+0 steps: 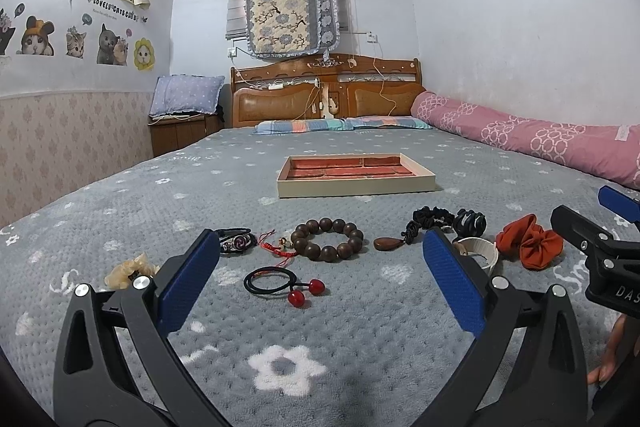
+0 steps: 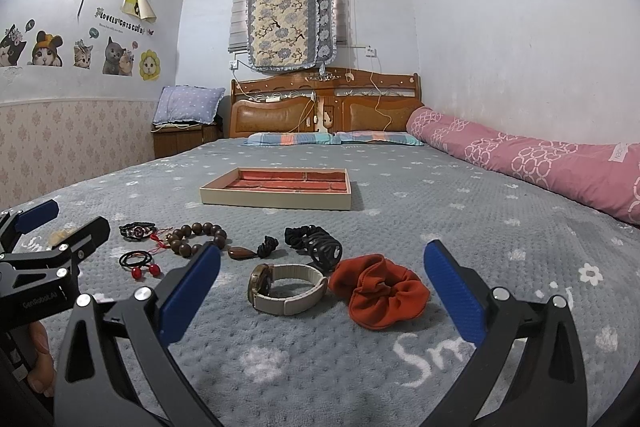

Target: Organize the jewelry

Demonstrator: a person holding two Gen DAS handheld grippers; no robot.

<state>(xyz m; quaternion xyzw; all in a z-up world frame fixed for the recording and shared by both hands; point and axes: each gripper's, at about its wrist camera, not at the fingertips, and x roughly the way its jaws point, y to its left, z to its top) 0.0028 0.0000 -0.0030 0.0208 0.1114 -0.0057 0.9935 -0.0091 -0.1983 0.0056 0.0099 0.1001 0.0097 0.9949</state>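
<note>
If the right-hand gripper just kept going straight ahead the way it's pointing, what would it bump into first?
Probably the orange scrunchie, which lies between the open fingers of the right gripper, with the watch just left of it. Depth is hard to judge; the fingers might meet the blanket first.

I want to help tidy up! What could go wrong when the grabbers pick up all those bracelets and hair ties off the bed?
Some things lie close together. The red string bracelet touches the wooden bead bracelet, so grabbing one could drag the other. The blanket is fluffy, so the thin black hair tie may be hard to pinch without catching fabric. The tray sits farther up the bed, so a loosely held piece might drop on the way.
</note>
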